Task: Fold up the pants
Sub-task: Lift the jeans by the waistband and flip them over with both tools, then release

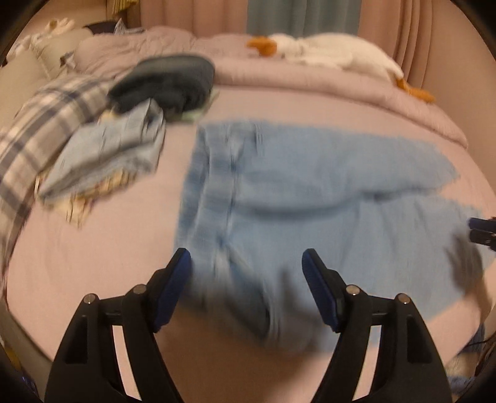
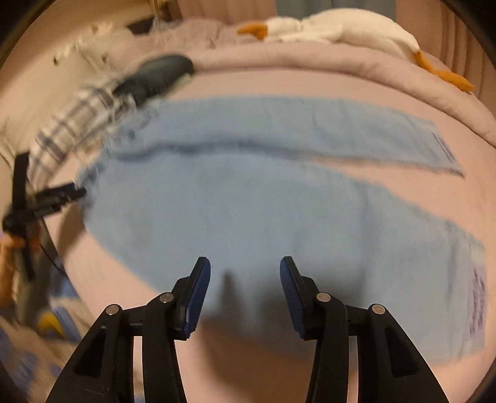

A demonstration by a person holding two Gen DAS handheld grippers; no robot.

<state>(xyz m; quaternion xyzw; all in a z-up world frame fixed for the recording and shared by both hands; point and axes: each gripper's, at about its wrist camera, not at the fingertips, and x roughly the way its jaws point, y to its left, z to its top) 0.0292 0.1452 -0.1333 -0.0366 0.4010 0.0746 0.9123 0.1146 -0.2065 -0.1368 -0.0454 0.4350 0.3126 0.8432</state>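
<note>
Light blue jeans (image 1: 310,192) lie spread flat on the pink bed, waistband to the left and both legs running right. In the right wrist view the same jeans (image 2: 248,198) fill the middle, legs parted toward the right. My left gripper (image 1: 246,257) hovers open above the waistband end, nothing between its blue pads. My right gripper (image 2: 245,266) stands open above the near leg, its jaws also empty. The left gripper (image 2: 66,192) shows at the left edge of the right wrist view, beside the waistband. The right gripper's tip (image 1: 480,229) peeks in at the right edge.
A heap of clothes sits at the bed's left: folded light jeans (image 1: 108,155), a dark garment (image 1: 167,83) and a plaid shirt (image 1: 46,124). A white plush goose (image 2: 334,28) lies on the rumpled pink duvet (image 1: 310,80) at the back. Curtains hang behind.
</note>
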